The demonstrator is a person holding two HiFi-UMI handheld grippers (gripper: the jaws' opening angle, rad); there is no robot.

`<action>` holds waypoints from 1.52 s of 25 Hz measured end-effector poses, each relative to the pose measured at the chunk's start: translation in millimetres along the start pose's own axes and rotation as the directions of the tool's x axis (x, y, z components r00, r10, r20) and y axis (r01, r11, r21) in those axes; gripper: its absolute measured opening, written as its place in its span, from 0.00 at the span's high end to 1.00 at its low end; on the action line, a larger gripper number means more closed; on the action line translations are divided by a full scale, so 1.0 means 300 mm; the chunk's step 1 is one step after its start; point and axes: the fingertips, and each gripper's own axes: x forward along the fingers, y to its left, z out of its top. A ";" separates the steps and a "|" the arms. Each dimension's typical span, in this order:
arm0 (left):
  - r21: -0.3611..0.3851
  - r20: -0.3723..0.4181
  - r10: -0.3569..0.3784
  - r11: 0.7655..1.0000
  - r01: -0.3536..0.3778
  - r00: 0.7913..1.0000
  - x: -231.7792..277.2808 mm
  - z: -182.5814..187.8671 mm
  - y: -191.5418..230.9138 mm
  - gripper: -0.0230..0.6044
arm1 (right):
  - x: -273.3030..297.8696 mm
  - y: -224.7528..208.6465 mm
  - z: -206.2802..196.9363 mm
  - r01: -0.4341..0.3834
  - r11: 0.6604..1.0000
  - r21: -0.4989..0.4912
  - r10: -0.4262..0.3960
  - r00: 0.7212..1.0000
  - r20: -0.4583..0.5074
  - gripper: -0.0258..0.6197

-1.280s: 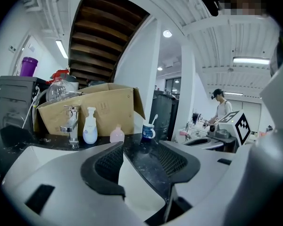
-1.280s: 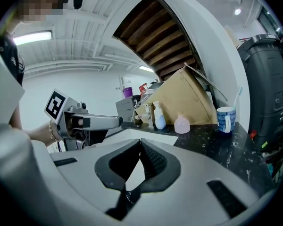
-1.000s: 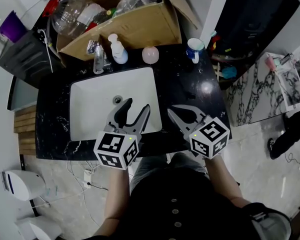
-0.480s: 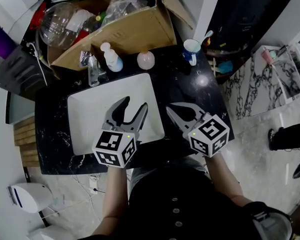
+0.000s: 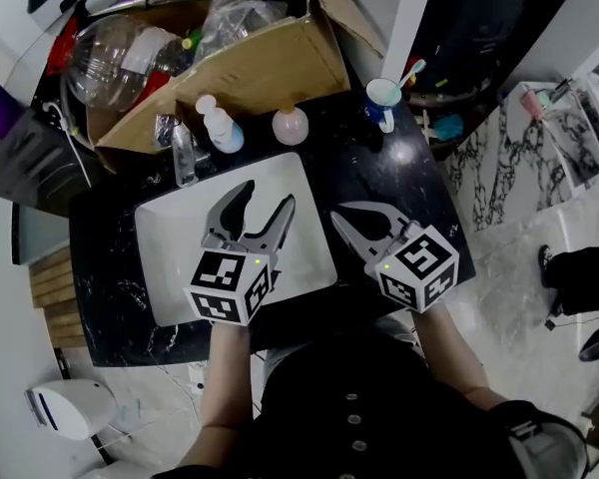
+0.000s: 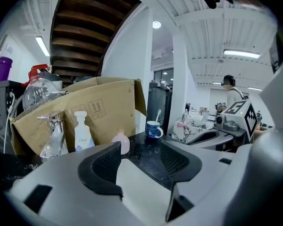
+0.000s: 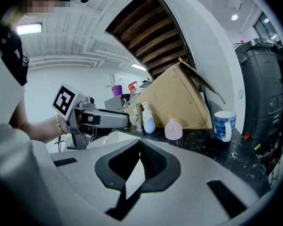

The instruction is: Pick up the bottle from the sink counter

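Two bottles stand on the black counter behind the sink: a white pump bottle (image 5: pixel 220 128) (image 6: pixel 81 131) (image 7: pixel 147 119) with a blue base, and a small pink bottle (image 5: pixel 291 125) (image 6: pixel 121 141) (image 7: pixel 173 129). My left gripper (image 5: pixel 265 200) (image 6: pixel 140 147) hovers over the white basin (image 5: pixel 170 228), short of both bottles. Its jaws are opening and nothing is between them. My right gripper (image 5: pixel 339 218) (image 7: pixel 140 141) hangs over the counter at the basin's right edge, shut and empty.
A chrome faucet (image 5: pixel 183 153) stands left of the pump bottle. A blue mug (image 5: pixel 383 98) with a toothbrush sits at the counter's back right. An open cardboard box (image 5: pixel 250 63) full of clear plastic bottles rises right behind the bottles.
My left gripper has come nearer to the bottles over the basin and its jaws stand a little wider. The right gripper has hardly moved.
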 end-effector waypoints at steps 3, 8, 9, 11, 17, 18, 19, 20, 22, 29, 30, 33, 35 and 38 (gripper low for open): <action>0.014 -0.007 -0.014 1.000 0.015 1.000 0.022 0.004 0.017 0.55 | 0.008 -0.009 0.002 0.014 1.000 0.009 -0.014 1.000 -0.001 0.96; 0.050 -0.005 -0.035 0.998 0.036 0.999 0.065 0.035 0.046 0.55 | 0.022 -0.033 0.015 0.039 0.999 -0.005 -0.039 0.999 -0.002 0.96; 0.056 -0.005 -0.037 0.998 0.037 0.999 0.076 0.041 0.053 0.55 | 0.025 -0.042 0.020 0.045 0.999 -0.008 -0.046 0.999 -0.001 0.96; 0.065 -0.009 -0.039 0.997 0.039 0.999 0.101 0.049 0.065 0.54 | 0.030 -0.058 0.033 0.057 0.998 -0.011 -0.057 0.998 0.004 0.96; 0.091 -0.046 -0.058 0.994 0.062 0.997 0.185 0.047 0.091 0.51 | 0.048 -0.094 0.046 0.077 0.997 0.001 -0.077 0.997 0.010 0.96; 0.093 -0.056 -0.062 0.993 0.067 0.997 0.199 0.039 0.094 0.49 | 0.052 -0.098 0.042 0.079 0.997 0.006 -0.079 0.997 0.008 0.96; 0.094 -0.066 -0.065 0.993 0.071 0.996 0.213 0.032 0.098 0.48 | 0.058 -0.102 0.038 0.080 0.997 0.010 -0.080 0.997 0.007 0.96; 0.095 -0.074 -0.066 0.993 0.073 0.995 0.226 0.026 0.103 0.48 | 0.063 -0.106 0.035 0.081 0.997 0.014 -0.081 0.997 0.006 0.96; 0.092 -0.084 -0.068 0.993 0.076 0.994 0.253 0.020 0.114 0.47 | 0.073 -0.115 0.030 0.083 0.996 0.021 -0.083 0.997 0.002 0.96; 0.077 -0.098 -0.046 0.996 0.054 0.994 0.330 0.018 0.164 0.46 | 0.102 -0.145 0.020 0.088 0.995 0.039 -0.088 0.996 -0.007 0.96; 0.076 -0.100 -0.039 0.996 0.046 0.994 0.345 0.017 0.172 0.46 | 0.105 -0.151 0.019 0.090 0.995 0.041 -0.090 0.996 -0.008 0.96; 0.070 -0.117 -0.022 0.997 0.030 0.993 0.394 0.003 0.189 0.44 | 0.109 -0.165 0.012 0.097 0.994 0.057 -0.096 0.995 -0.008 0.96; 0.071 -0.132 -0.018 0.997 0.028 0.991 0.429 -0.010 0.196 0.43 | 0.112 -0.169 0.003 0.098 0.993 0.072 -0.098 0.995 -0.008 0.96; 0.073 -0.159 -0.018 0.997 0.030 0.987 0.479 -0.036 0.206 0.41 | 0.117 -0.175 -0.020 0.101 0.991 0.088 -0.099 0.995 -0.017 0.96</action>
